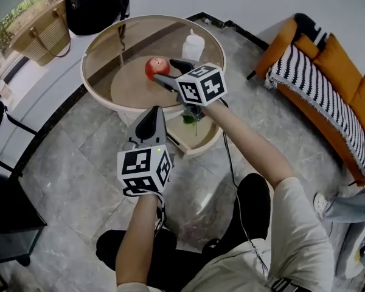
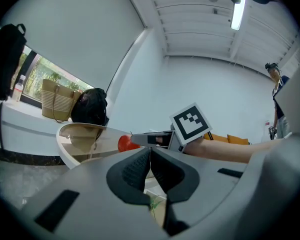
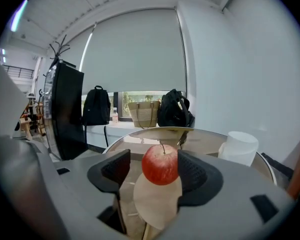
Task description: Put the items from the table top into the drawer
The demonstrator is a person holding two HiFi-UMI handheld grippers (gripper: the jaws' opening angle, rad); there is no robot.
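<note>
The apple [image 3: 160, 164] sits on the table between the wide-open jaws of the right gripper [image 3: 152, 170], ungripped, closer to its right pad

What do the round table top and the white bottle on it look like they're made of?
Table top: likely tinted glass, glossy; a tan shelf shows through it. White bottle: probably plastic, matte and cloudy, with no glints, though I can't be sure.

The table top [image 1: 103, 41] lies bare around the apple [image 1: 157, 67], save a white bottle [image 1: 193, 45] near on its right. Below, the drawer [image 1: 198, 149] stands open; the left gripper [image 1: 154, 113] hangs just before it, and the right forearm [image 1: 249, 142] crosses beside it.
</note>
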